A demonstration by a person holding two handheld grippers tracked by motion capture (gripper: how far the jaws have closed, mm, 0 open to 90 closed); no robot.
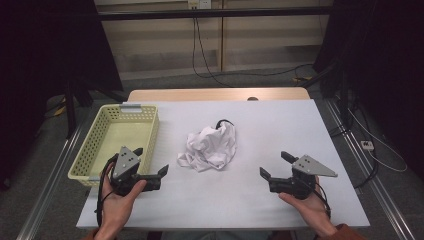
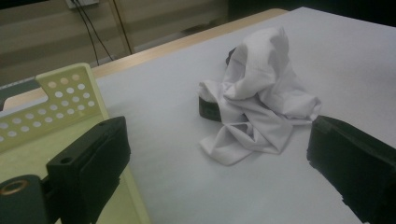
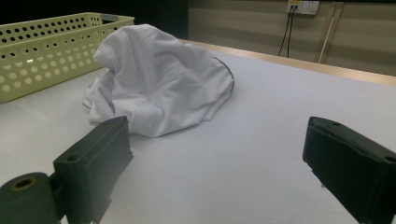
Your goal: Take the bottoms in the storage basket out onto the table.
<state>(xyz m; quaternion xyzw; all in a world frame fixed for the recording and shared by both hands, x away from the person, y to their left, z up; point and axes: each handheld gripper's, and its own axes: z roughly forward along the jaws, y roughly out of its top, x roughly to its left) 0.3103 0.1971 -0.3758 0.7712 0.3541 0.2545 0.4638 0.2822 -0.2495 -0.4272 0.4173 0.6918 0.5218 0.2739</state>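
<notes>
A crumpled white cloth [image 1: 210, 147] lies heaped in the middle of the white table [image 1: 270, 120], and a dark object [image 1: 222, 122] pokes out from under its far edge. My left gripper [image 1: 151, 161] is open, held in a hand just left of the cloth beside the basket's near corner. In the left gripper view the cloth [image 2: 259, 107] sits ahead between wide-apart jaws, a black piece [image 2: 209, 108] showing beneath it. My right gripper [image 1: 275, 165] is open and empty, to the right of the cloth. The right gripper view has the cloth [image 3: 159, 91] ahead to the left.
A pale yellow perforated basket [image 1: 95, 145] stands at the table's left edge and looks empty. Bare white tabletop surrounds the cloth. Cables [image 1: 200, 50] hang down the wall behind the table, and metal rails [image 1: 55, 170] run along both sides.
</notes>
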